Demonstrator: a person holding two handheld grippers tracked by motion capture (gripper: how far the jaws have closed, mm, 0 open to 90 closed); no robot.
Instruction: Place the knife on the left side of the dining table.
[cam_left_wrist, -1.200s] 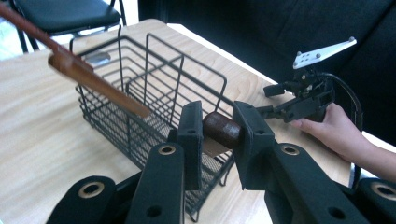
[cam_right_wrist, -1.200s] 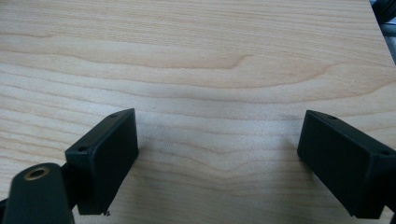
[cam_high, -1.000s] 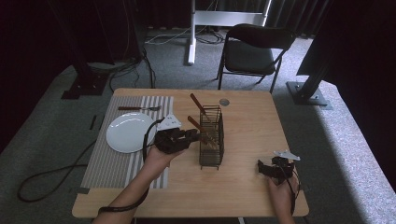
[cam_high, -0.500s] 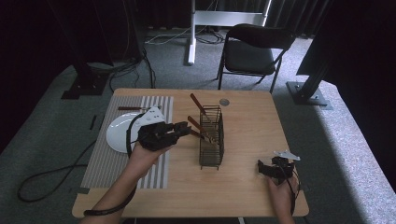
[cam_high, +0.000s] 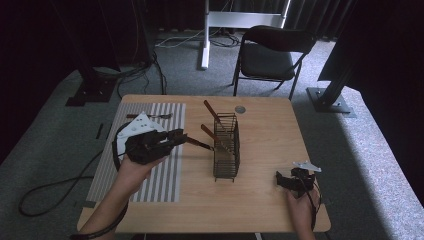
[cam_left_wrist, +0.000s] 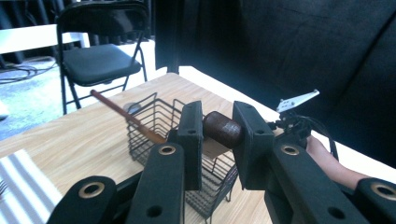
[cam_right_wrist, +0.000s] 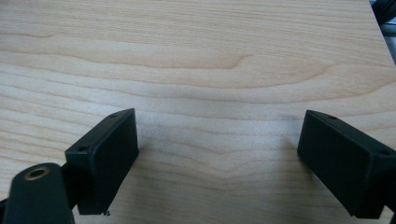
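A: Start at the left. What lies there?

B: A grey-and-white striped cloth placemat (cam_high: 165, 165) on the light wooden table (cam_high: 265, 200), with a metal fork (cam_high: 150, 116) near its far edge. A white round plate (cam_high: 121, 136) sits under the left hand, mostly hidden by it.

A: And the left gripper (cam_high: 181, 138)?

B: It hangs above the placemat, jaws pointing right toward the basket. In the left gripper view (cam_left_wrist: 217, 140) its two black pads pinch the dark brown wooden handle of a piece of cutlery (cam_left_wrist: 223, 129). In the high view that brown-handled utensil (cam_high: 200, 144) runs from the jaws across to the basket's near side; its metal end is too small to tell what kind it is.

A: The basket itself?

B: A black wire cutlery basket (cam_high: 226, 150), upright near the table's middle. Two more brown-handled utensils (cam_high: 212, 114) lean out of it toward the left.

A: Further right?

B: A small round grey disc (cam_high: 240, 109) lies on the table behind the basket. The right gripper (cam_high: 281, 180) rests low at the table's near right corner. In the right gripper view (cam_right_wrist: 217, 161) its pads stand spread wide with bare wood between them.
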